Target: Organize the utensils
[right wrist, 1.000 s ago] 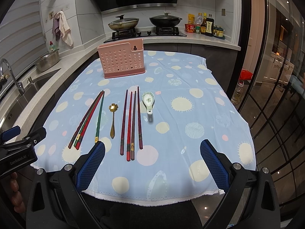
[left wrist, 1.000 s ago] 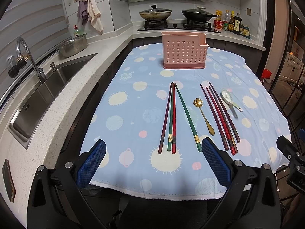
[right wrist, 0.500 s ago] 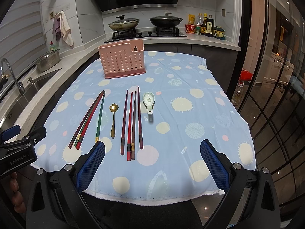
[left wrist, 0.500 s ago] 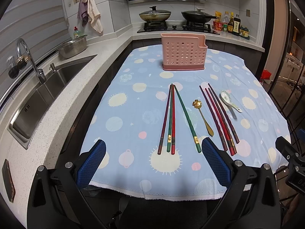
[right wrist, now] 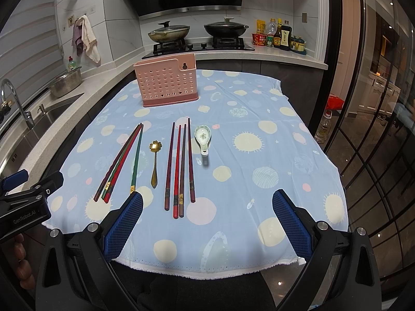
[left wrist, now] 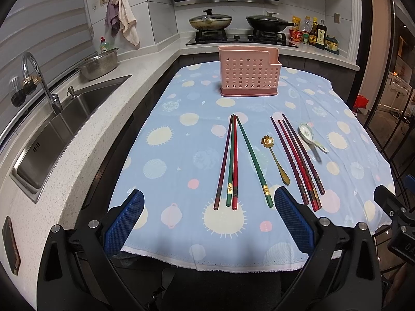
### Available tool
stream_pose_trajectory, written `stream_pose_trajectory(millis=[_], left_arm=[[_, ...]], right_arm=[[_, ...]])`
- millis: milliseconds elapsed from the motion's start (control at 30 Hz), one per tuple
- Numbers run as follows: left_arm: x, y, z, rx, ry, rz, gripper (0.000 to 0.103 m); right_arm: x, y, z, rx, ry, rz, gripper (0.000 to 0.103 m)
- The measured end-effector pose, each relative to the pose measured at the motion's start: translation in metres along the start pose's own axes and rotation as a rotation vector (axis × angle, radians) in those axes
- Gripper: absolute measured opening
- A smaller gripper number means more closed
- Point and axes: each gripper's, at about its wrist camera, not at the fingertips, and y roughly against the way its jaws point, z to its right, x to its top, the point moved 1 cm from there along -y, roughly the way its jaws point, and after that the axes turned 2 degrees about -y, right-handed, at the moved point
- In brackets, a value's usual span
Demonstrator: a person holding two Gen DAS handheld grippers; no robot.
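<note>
**Utensils laid out, nothing picked up yet**

Everything lies short of the pink holder (left wrist: 249, 73): two chopstick sets (left wrist: 232, 160) (right wrist: 179, 165), gold spoon (right wrist: 154, 163), ceramic spoon (right wrist: 202, 136), long axes running toward it. Left gripper (left wrist: 206, 223) spread wide, empty; right gripper (right wrist: 207, 220) likewise. Each looks nearest to the set ahead of it.

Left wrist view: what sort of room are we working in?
A home kitchen, most likely: a gas stove with two lidded woks, a steel sink with faucet, and sauce bottles on the counter.
</note>
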Motion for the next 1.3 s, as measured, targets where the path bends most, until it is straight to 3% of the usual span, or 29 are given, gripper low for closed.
stream_pose_trajectory(millis=[633, 800, 1033, 1233, 1300], left_arm=[[0.000, -0.004, -0.003, -0.031, 0.017, -0.010, 0.096], [-0.001, -0.032, -0.027, -0.045, 0.104, -0.069, 0.096], [-0.009, -0.088, -0.039, -0.036, 0.078, -0.150, 0.095], [-0.013, -0.124, -0.034, -0.066, 0.047, -0.215, 0.085], [-0.014, -0.131, -0.032, -0.079, 0.044, -0.232, 0.076]], right_arm=[[0.001, -0.004, 0.004, 0.015, -0.019, -0.019, 0.096], [0.002, -0.015, 0.013, 0.009, -0.060, -0.044, 0.096], [0.010, -0.049, 0.023, -0.022, -0.077, -0.084, 0.096], [0.014, -0.075, 0.018, -0.025, -0.067, -0.122, 0.096], [0.016, -0.081, 0.017, -0.027, -0.066, -0.131, 0.096]])
